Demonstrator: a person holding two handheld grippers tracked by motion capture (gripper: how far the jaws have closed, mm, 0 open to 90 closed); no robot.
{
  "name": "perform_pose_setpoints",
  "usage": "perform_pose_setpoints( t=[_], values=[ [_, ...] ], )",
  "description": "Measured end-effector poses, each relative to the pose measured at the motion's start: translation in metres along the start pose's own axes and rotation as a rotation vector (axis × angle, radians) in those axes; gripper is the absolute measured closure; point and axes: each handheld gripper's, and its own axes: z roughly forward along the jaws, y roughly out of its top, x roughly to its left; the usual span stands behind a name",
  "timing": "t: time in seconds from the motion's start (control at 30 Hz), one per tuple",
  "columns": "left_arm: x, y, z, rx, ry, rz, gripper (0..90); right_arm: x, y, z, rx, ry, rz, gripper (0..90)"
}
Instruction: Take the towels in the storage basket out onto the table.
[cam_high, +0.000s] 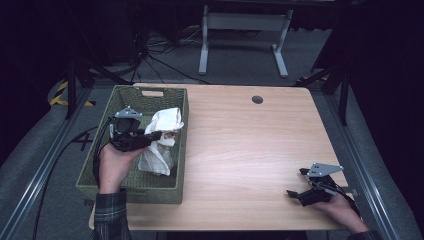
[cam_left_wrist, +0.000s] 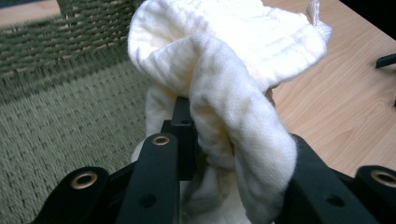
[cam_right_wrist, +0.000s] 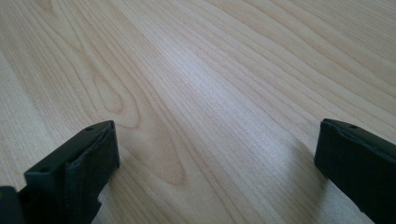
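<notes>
A cream-white cloth (cam_high: 162, 140) hangs bunched over the right side of a green woven basket (cam_high: 100, 175) at the table's left. My left gripper (cam_high: 159, 135) is shut on the cloth, lifted above the basket floor. In the left gripper view the cloth (cam_left_wrist: 233, 93) drapes over and between the black jaws, my left gripper (cam_left_wrist: 233, 154) pinching a thick fold. My right gripper (cam_high: 299, 184) rests near the table's front right corner. In the right gripper view my right gripper (cam_right_wrist: 217, 149) stands open with bare wood between the jaws.
The light wooden table (cam_high: 250, 145) has a round cable hole (cam_high: 257, 99) near its far edge. Beyond it stand a white desk frame (cam_high: 245, 35) and cables on the grey floor. The basket's rim rises well above the tabletop.
</notes>
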Motion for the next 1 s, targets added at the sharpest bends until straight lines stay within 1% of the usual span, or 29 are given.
perform_pose_setpoints(
  t=[0.03,0.07,0.13,0.17,0.23,0.3,0.5,0.6,0.63,0.67,0.73,0.77,0.8,0.9,1.0],
  values=[
    [0.0,0.0,0.0,0.0,0.0,0.0,72.9,0.0,0.0,0.0,0.0,0.0,0.0,0.2],
    [-0.002,0.002,-0.001,-0.014,-0.01,0.001,72.9,0.0,0.0,0.0,0.0,0.0,0.0,0.2],
    [-0.005,0.009,-0.004,-0.021,-0.036,0.012,73.0,0.0,0.0,0.0,0.002,0.0,-0.001,0.2],
    [-0.005,0.009,-0.004,-0.021,-0.036,0.012,73.0,0.0,0.0,0.0,0.002,0.0,-0.001,0.2],
    [-0.009,0.013,-0.005,-0.033,-0.054,0.022,73.0,0.0,0.0,0.0,0.002,0.0,-0.001,0.2],
    [-0.011,0.017,-0.006,-0.034,-0.06,0.032,73.0,0.0,0.0,0.0,0.002,0.0,-0.001,0.2],
    [-0.02,0.03,-0.01,-0.066,-0.091,0.063,73.1,0.0,0.0,0.0,0.002,0.0,-0.001,0.2],
    [-0.026,0.037,-0.012,-0.087,-0.111,0.061,73.2,0.0,0.0,0.0,0.002,0.0,-0.001,0.2],
    [-0.027,0.04,-0.013,-0.095,-0.115,0.075,73.3,0.0,0.0,0.0,0.002,0.0,-0.001,0.2],
    [-0.03,0.043,-0.013,-0.103,-0.125,0.073,73.3,0.0,0.0,0.0,0.002,0.0,-0.001,0.2],
    [-0.036,0.049,-0.014,-0.113,-0.137,0.095,73.4,0.0,0.0,0.0,0.002,0.0,-0.001,0.1],
    [-0.04,0.051,-0.014,-0.122,-0.152,0.091,73.5,0.0,0.0,0.0,0.002,0.0,0.0,0.2],
    [-0.043,0.054,-0.013,-0.129,-0.164,0.106,73.5,0.0,0.0,0.0,0.002,0.0,-0.001,0.2],
    [-0.051,0.062,-0.012,-0.137,-0.188,0.124,73.6,0.0,0.0,0.0,0.003,0.0,-0.001,0.2],
    [-0.059,0.068,-0.009,-0.148,-0.212,0.132,73.7,0.0,0.0,0.0,0.002,-0.001,-0.001,0.2]
  ],
)
